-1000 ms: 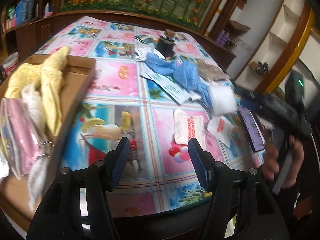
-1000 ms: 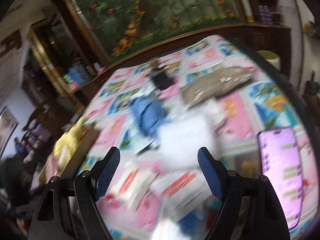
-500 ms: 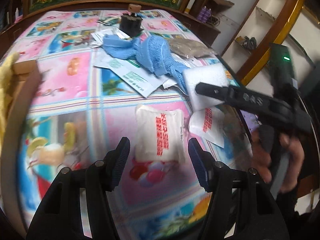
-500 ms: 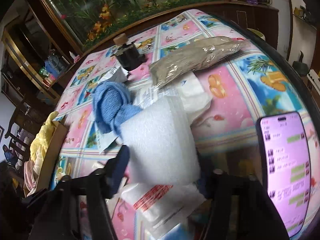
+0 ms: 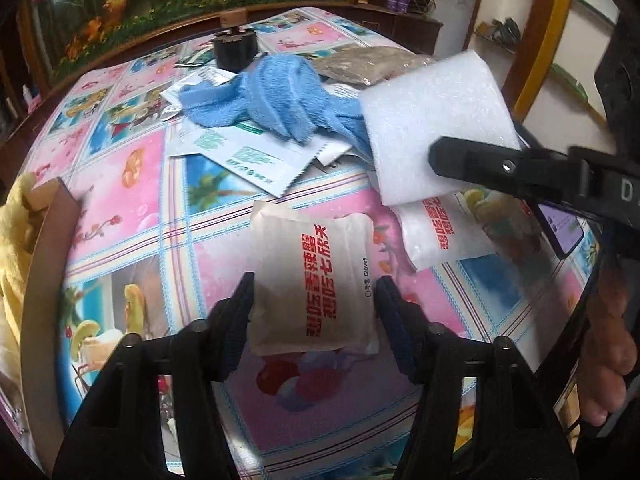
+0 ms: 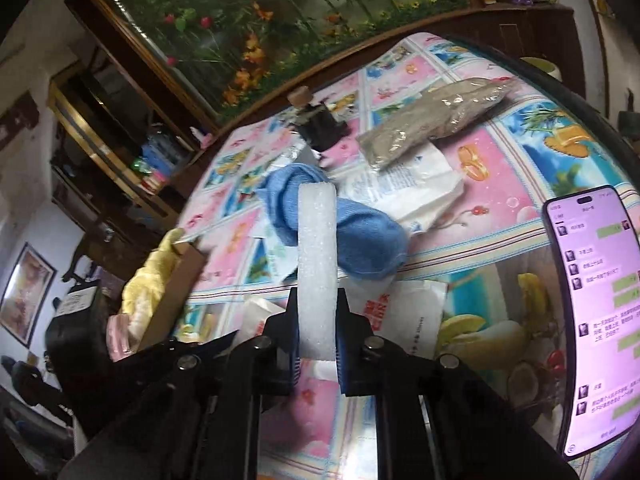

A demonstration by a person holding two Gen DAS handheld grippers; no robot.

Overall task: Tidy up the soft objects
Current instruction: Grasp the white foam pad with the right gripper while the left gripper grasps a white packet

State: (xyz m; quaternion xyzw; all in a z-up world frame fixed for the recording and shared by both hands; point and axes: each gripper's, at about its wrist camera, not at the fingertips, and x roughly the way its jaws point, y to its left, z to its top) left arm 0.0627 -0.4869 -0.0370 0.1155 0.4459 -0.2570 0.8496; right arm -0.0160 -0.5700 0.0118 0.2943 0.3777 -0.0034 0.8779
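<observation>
A round table under a pink-and-blue cartoon-print cloth (image 5: 132, 184) carries a crumpled blue towel (image 5: 276, 96) mid-table and a lit smartphone (image 6: 592, 312) at its right edge.

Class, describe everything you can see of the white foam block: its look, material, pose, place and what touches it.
The white foam block is a flat, roughly square slab with a grainy, spongy surface, probably packing foam. The right tool is shut on it, its two fingers pressing the broad faces, so the right view shows only the thin edge, standing upright. In the left view its wide face shows, held off the table above a white packet with red print and in front of the blue towel. It looks clean and undented.
</observation>
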